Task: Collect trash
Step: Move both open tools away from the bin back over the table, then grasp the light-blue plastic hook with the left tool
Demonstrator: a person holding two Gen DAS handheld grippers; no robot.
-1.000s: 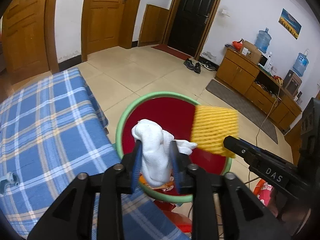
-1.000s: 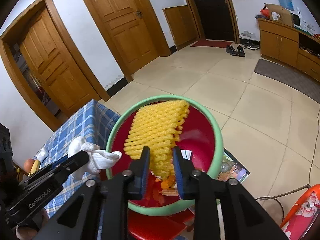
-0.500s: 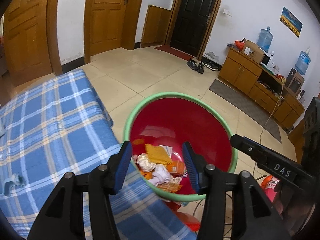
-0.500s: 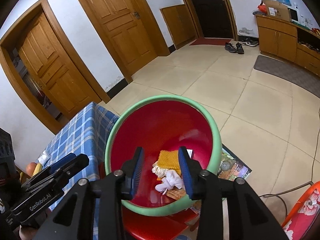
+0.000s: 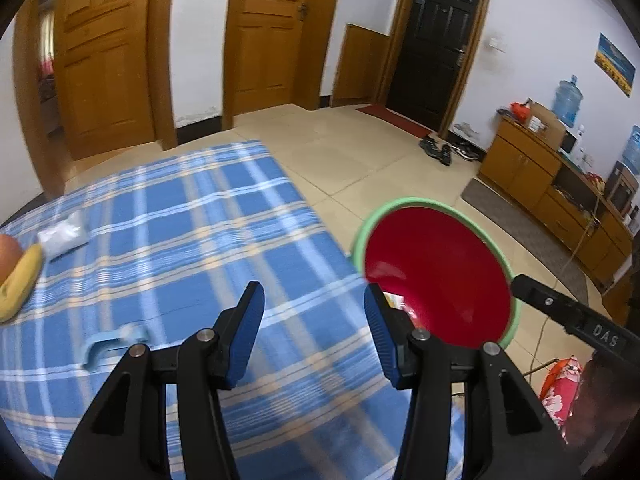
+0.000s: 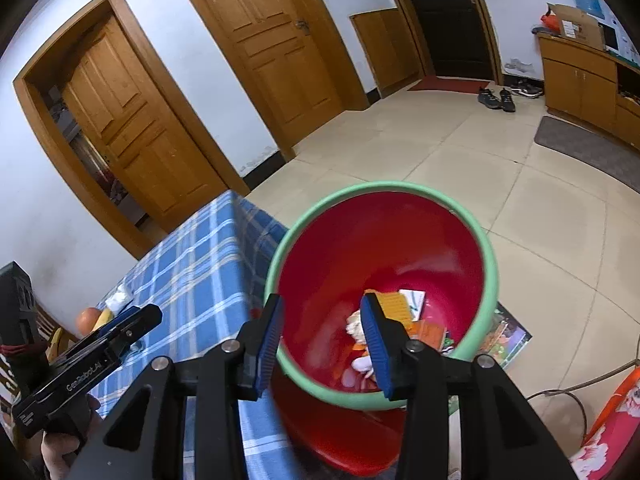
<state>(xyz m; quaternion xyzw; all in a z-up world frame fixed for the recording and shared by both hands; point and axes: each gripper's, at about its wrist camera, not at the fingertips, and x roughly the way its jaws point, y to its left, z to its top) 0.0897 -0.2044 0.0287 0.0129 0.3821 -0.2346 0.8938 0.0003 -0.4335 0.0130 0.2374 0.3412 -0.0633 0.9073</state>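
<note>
Both claws are seen spread and empty, the right gripper (image 6: 326, 340) opening above the green-rimmed red plastic bin (image 6: 490, 276) holding crumpled trash (image 6: 396, 312), the left gripper (image 5: 314, 332) held over the blue checked tablecloth (image 5: 160, 240).

I see white walls (image 5: 540, 20) and a floor (image 6: 460, 152) of big pale tiles. Two brown wooden doors (image 5: 268, 32) stand side by side, and a black door (image 5: 436, 36) is farther along, with a red mat (image 5: 394, 120) in front and shoes (image 5: 438, 150) near it. A long wooden cabinet (image 5: 532, 176) runs along the right wall, with blue water jugs (image 5: 567, 98) and a cardboard box (image 6: 576, 26) on top. A grey rug (image 6: 588, 148) lies before it. A small picture (image 5: 615, 64) hangs high up.
</note>
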